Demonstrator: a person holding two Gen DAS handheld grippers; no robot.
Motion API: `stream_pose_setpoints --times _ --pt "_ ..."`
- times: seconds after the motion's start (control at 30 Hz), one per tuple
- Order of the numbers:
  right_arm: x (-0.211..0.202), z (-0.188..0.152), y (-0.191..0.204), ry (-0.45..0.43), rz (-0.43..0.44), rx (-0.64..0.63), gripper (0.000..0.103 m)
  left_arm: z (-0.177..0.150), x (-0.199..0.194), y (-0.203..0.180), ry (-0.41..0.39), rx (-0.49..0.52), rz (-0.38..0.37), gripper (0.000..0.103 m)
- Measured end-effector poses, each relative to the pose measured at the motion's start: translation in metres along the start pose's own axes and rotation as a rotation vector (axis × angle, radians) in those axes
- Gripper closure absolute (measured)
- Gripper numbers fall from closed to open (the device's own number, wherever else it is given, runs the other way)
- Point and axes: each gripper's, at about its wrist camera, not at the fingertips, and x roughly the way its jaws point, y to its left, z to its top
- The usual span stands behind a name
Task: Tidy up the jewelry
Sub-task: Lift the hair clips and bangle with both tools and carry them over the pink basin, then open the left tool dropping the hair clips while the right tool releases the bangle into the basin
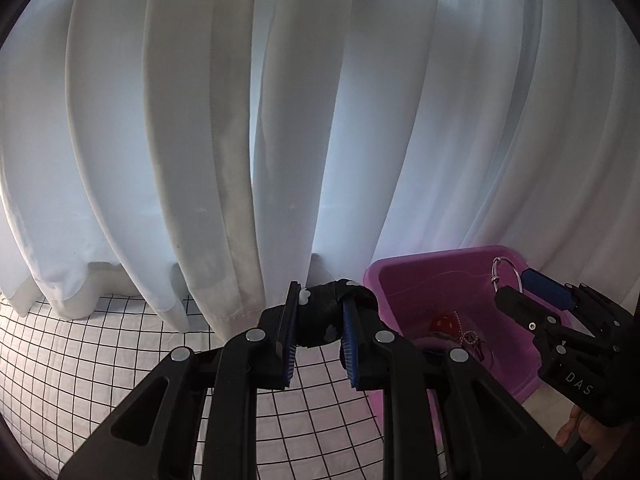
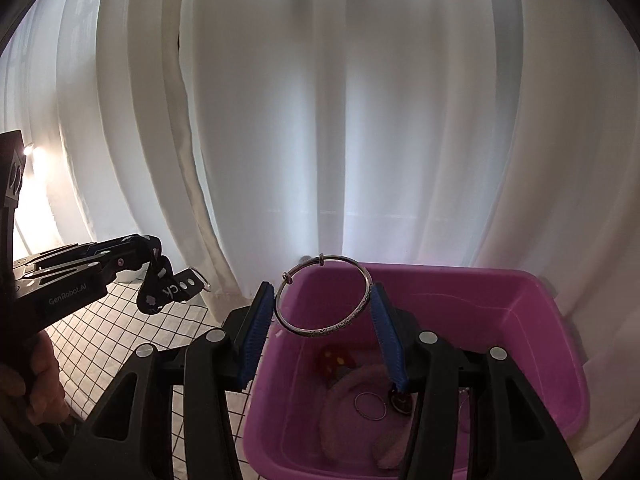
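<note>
Bangle (image 2: 326, 298) dead centre of the right wrist view: a thin silver hoop with engraved lower rim and two small sliding rings, pinched between the right gripper (image 2: 320, 320) pads, jaws half-wide, above the purple plastic tub (image 2: 560, 344). At left, the left gripper (image 2: 150, 266) clamps narrowly on a black strap (image 2: 162, 290) with pale flower prints and a metal D-ring.

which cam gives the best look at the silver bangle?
Right wrist: the whole silver bangle shows as a full ring between the right tongs' blue pads, above the purple bin. Left wrist shows only part of it, far right.
</note>
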Motion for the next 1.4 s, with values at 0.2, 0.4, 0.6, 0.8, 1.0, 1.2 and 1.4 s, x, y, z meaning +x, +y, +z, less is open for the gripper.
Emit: stream_pose_setpoints --times 0.2,0.4,0.6,0.8,1.0,1.2,1.4 --pt "-0.010 -0.010 -0.084 0.019 -0.069 0.045 0.055 0.002 0.027 -0.066 0.021 0.018 -0.027 0.084" --pt "0.002 -0.019 -0.133 0.077 -0.083 0.065 0.055 -0.003 0.063 -0.112 0.094 0.003 -0.036 0.084" --pt "0.036 -0.033 -0.155 0.171 -0.041 0.094 0.055 -0.018 0.106 -0.136 0.231 -0.013 0.015 0.084" --pt "0.068 -0.043 -0.161 0.268 -0.011 0.101 0.055 -0.035 0.132 -0.139 0.326 -0.032 0.081 0.084" --pt "0.087 -0.051 -0.161 0.341 0.007 0.103 0.055 -0.042 0.149 -0.141 0.367 -0.036 0.132 0.083" --pt "0.101 -0.056 -0.160 0.392 0.012 0.102 0.055 -0.044 0.158 -0.137 0.401 -0.045 0.168 0.082" --pt "0.107 -0.057 -0.158 0.407 0.008 0.102 0.055 -0.047 0.162 -0.134 0.420 -0.054 0.176 0.074"
